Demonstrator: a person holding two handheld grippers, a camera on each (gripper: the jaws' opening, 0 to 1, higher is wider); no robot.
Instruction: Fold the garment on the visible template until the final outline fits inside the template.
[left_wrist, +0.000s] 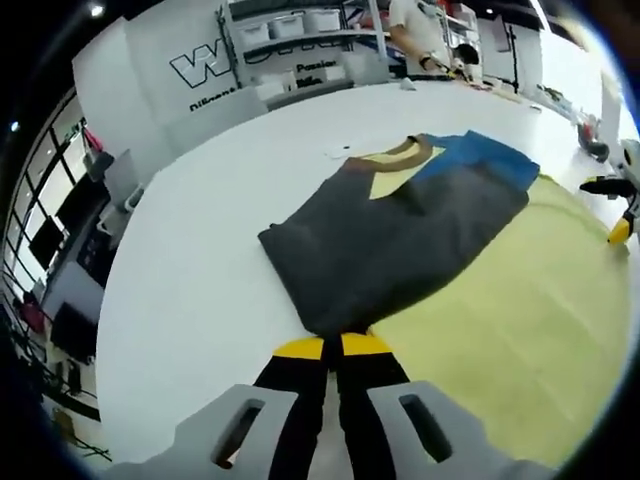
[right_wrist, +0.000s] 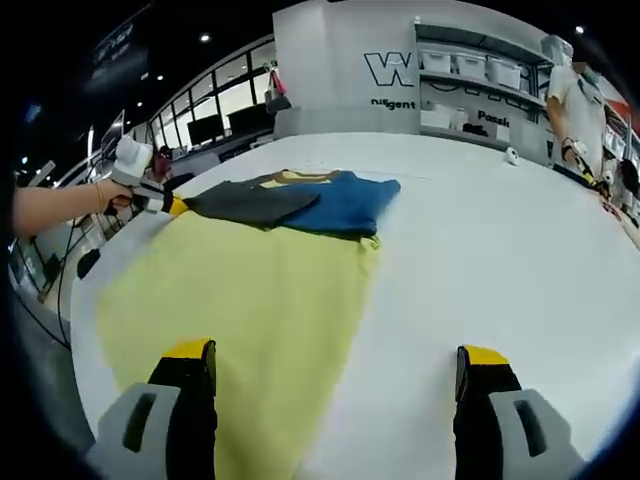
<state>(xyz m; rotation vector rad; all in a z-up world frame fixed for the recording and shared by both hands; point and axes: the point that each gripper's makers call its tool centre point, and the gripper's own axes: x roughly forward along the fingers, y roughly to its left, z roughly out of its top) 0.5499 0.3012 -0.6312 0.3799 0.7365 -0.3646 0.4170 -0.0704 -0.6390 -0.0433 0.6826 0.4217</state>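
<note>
Ahead of the right hand-held gripper (right_wrist: 335, 375), whose jaws stand wide apart, bare white tabletop (right_wrist: 500, 240) runs open from 12 to 3 o'clock. The folded garment (right_wrist: 300, 200) lies across the far edge of the yellow template (right_wrist: 240, 300) toward 11 o'clock, where the left hand-held gripper (right_wrist: 178, 207) pinches its corner. Shelves with bins (right_wrist: 470, 70) and a standing person (right_wrist: 575, 100) line the far side.

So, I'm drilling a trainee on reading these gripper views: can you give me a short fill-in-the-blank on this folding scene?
1. The left gripper is ____ on the garment's dark grey edge.
2. The right gripper hangs with its jaws wide ____.
3. The template under the garment is pale ____.
4. The folded-over part beside the grey fabric is ____.

Missing words: shut; open; yellow; blue
</note>
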